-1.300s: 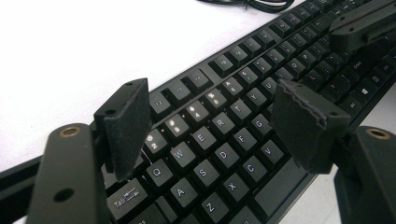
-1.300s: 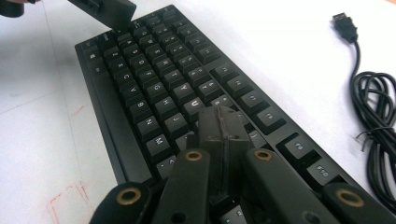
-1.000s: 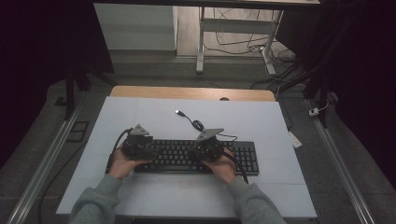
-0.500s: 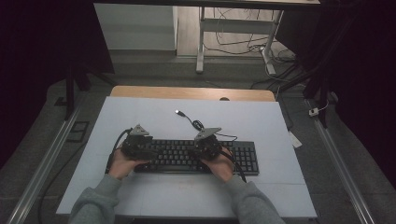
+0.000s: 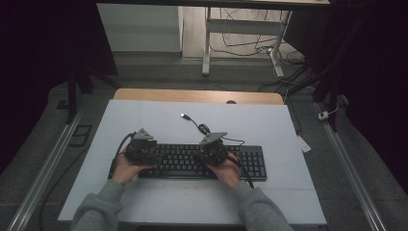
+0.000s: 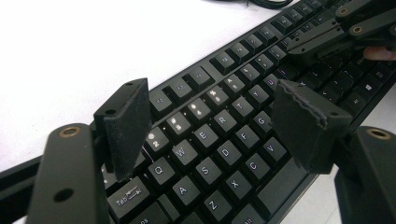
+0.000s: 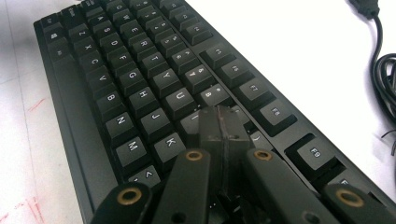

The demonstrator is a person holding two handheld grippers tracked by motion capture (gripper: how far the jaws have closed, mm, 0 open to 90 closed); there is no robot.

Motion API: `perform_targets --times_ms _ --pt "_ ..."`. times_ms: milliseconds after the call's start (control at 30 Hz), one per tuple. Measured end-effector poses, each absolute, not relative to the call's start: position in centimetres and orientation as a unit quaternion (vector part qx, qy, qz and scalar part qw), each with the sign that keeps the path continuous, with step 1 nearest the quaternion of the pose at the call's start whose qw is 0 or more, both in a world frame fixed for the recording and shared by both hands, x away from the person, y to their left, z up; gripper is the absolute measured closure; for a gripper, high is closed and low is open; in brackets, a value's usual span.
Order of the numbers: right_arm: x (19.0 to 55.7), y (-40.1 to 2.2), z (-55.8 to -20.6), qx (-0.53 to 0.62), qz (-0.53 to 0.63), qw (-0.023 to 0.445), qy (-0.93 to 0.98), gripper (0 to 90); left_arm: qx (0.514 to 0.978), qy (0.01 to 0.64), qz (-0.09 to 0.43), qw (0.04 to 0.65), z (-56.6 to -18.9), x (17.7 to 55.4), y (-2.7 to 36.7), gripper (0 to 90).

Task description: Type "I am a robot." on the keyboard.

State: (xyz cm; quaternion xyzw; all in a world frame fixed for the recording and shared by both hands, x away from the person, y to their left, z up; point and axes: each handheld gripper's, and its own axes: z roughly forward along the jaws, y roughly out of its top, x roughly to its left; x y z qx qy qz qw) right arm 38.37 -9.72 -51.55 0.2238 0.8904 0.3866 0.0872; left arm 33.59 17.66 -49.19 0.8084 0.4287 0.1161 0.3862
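A white mat (image 5: 144,120) covers a wooden tabletop (image 5: 192,95), whose far edge shows beyond it. Behind, white desk legs (image 5: 207,48) stand over tangled floor cables (image 5: 250,45); metal rails (image 5: 43,168) flank the table.

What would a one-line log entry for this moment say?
left gripper: open over keyboard left letter keys | right gripper: shut, tips at keys by K | USB cable: loose behind

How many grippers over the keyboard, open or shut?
2. Left gripper hovers over the keyboard's left end, near Q/W/E, jaws open, nothing between them. Right gripper sits mid-keyboard near the I/K keys, jaws shut, holding nothing.
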Motion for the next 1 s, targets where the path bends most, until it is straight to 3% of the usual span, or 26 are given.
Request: perform_targets --times_ms 1000 --pt "36.7 -15.4 -49.2 0.252 0.437 0.103 0.857 90.0 0.809 0.426 0.12 0.388 -49.0 33.3 17.6 28.5"
